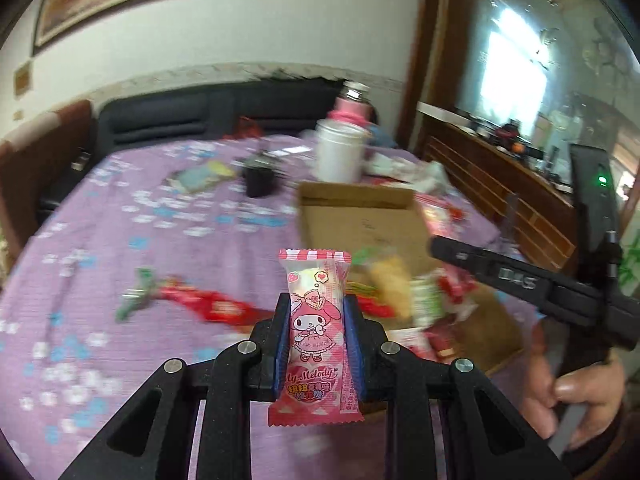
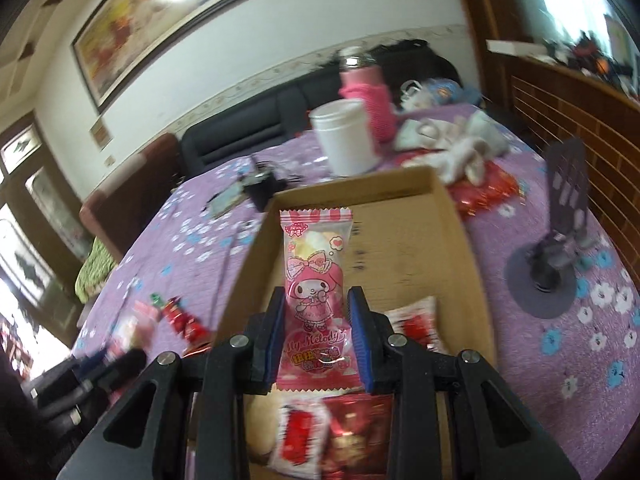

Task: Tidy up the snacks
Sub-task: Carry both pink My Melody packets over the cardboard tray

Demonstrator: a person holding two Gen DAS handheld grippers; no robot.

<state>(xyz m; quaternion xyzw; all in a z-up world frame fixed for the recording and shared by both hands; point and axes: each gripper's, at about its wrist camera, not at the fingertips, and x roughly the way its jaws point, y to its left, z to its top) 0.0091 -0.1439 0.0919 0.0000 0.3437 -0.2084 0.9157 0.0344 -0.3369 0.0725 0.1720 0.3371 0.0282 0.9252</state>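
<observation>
My left gripper is shut on a pink My Melody candy packet, held upright above the purple tablecloth, left of a cardboard box. My right gripper is shut on a second pink My Melody packet, held over the same cardboard box. Several snacks lie in the box's near end, among them red and white packets. The right gripper also shows in the left wrist view, over the box's right side. Loose red candies lie on the cloth.
A white jar and a pink bottle stand behind the box. A small black item and a phone stand sit on the cloth. A red foil bag and white rags lie at the back right.
</observation>
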